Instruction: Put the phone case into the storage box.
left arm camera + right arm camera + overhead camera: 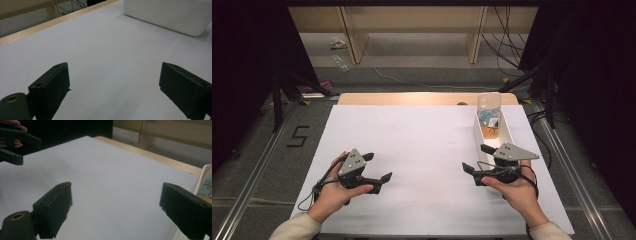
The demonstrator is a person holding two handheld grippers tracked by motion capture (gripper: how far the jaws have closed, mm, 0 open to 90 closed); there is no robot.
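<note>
My left gripper (378, 166) hovers low over the white tabletop at the front left, held in a hand, its black jaws wide apart with nothing between them. In the left gripper view the same gripper (113, 67) frames bare white surface. My right gripper (477, 158) is at the front right, also open and empty, just beside a long white bin (476, 132). A clear packet with a colourful picture (489, 112) stands upright at the bin's far end. The right gripper (116, 186) faces across the table, with the bin's edge (202, 176) at its right.
The white sheet (422, 150) covers most of the table, with a wooden strip (412, 98) at the far edge. The bin's side (170, 15) rises ahead of the left gripper. The left gripper and its hand (15, 142) sit far off in the right gripper view. Shelving legs and cables lie beyond the table.
</note>
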